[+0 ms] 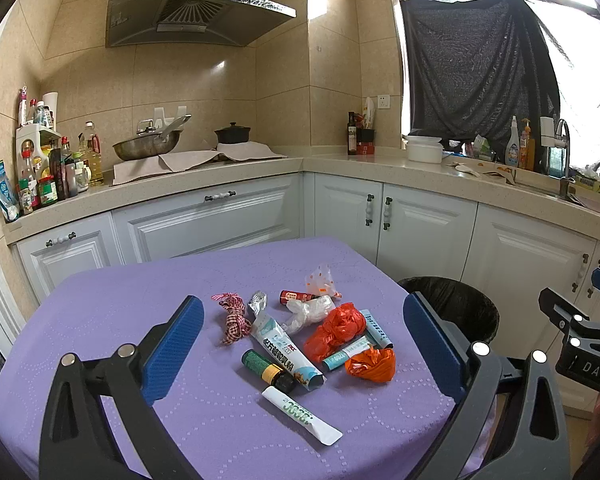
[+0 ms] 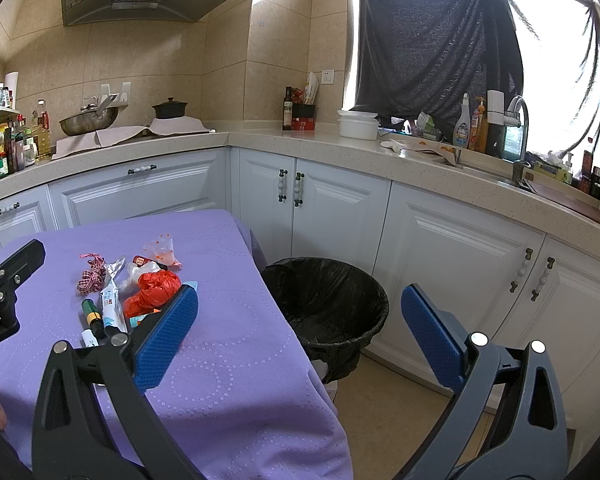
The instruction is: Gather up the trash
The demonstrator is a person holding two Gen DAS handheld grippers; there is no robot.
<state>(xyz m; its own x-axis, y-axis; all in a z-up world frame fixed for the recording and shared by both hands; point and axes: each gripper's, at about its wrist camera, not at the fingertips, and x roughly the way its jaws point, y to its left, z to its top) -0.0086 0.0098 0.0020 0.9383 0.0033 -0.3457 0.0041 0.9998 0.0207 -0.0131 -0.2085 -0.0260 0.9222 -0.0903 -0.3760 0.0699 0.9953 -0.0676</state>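
Trash lies in a pile on the purple tablecloth point(image 1: 120, 320): a red checked ribbon point(image 1: 234, 318), a large toothpaste tube point(image 1: 286, 354), a small white tube point(image 1: 302, 410), a dark green bottle point(image 1: 268, 370), crumpled red plastic point(image 1: 334, 330), an orange bag point(image 1: 372, 364) and clear wrappers point(image 1: 308, 310). My left gripper point(image 1: 304, 344) is open and empty above the near side of the pile. My right gripper point(image 2: 300, 336) is open and empty, over the table's right edge, near the black-lined bin point(image 2: 326, 304). The pile also shows in the right wrist view point(image 2: 140, 292).
The bin point(image 1: 456, 304) stands on the floor right of the table. White cabinets point(image 2: 440, 248) and a counter with a wok point(image 1: 148, 146), pot, bottles and a sink tap point(image 2: 518, 128) run behind. The right gripper shows at the left view's right edge point(image 1: 580, 332).
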